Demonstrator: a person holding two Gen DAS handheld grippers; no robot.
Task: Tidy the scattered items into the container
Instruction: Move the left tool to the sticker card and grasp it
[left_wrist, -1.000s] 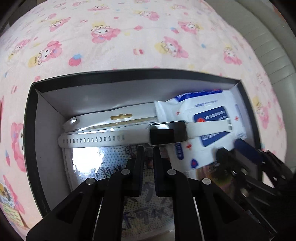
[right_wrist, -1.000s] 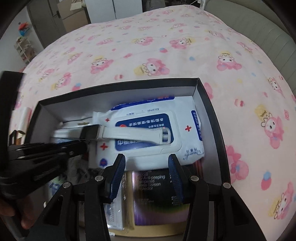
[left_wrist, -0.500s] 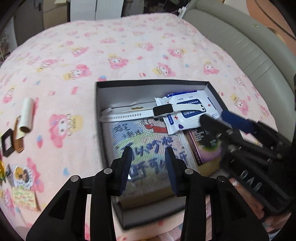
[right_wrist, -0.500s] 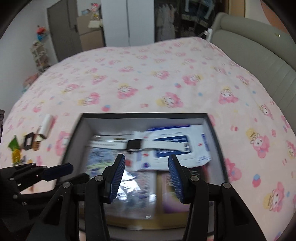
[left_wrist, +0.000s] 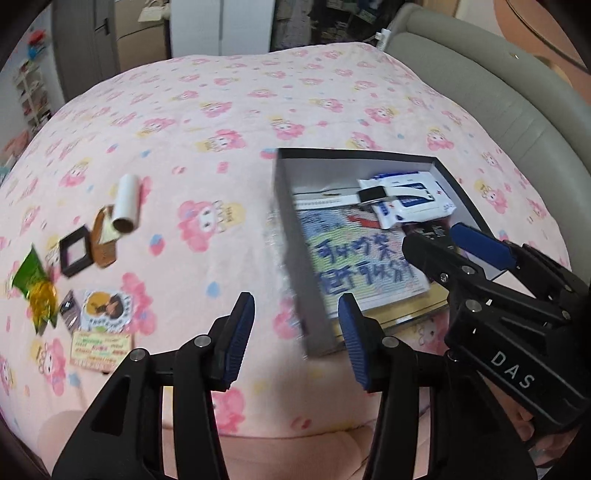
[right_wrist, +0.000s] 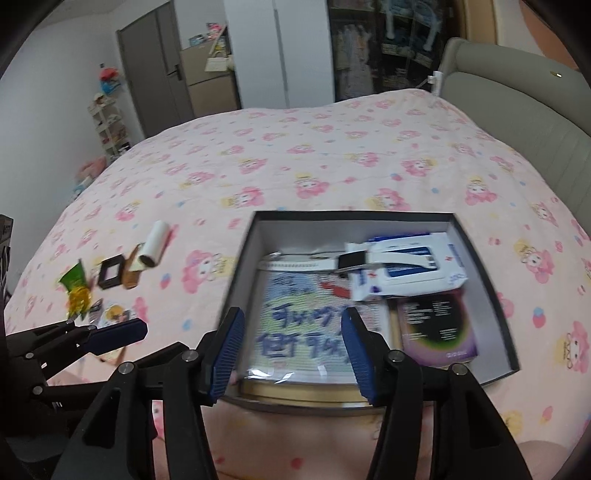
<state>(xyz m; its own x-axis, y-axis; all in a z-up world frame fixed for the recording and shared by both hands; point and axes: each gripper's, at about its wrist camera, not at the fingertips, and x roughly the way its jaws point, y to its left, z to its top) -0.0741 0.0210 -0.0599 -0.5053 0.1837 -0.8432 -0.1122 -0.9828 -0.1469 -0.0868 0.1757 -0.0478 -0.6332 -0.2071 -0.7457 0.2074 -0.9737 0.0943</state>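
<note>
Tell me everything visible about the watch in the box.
The watch has a dark, glossy rectangular face and a white strap that looks rubbery, one half perforated with a row of small holes. It lies flat and stretched out straight across the far end of the black box; its buckle half rests on the white-and-blue wipes pack, the perforated half on a white packet behind the printed sheet. Neither gripper touches it. The left wrist view shows it the same way.

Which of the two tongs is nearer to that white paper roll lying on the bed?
Left. The left tongs hang between the white roll and the box; the right tongs hang over the box, farther away.
</note>
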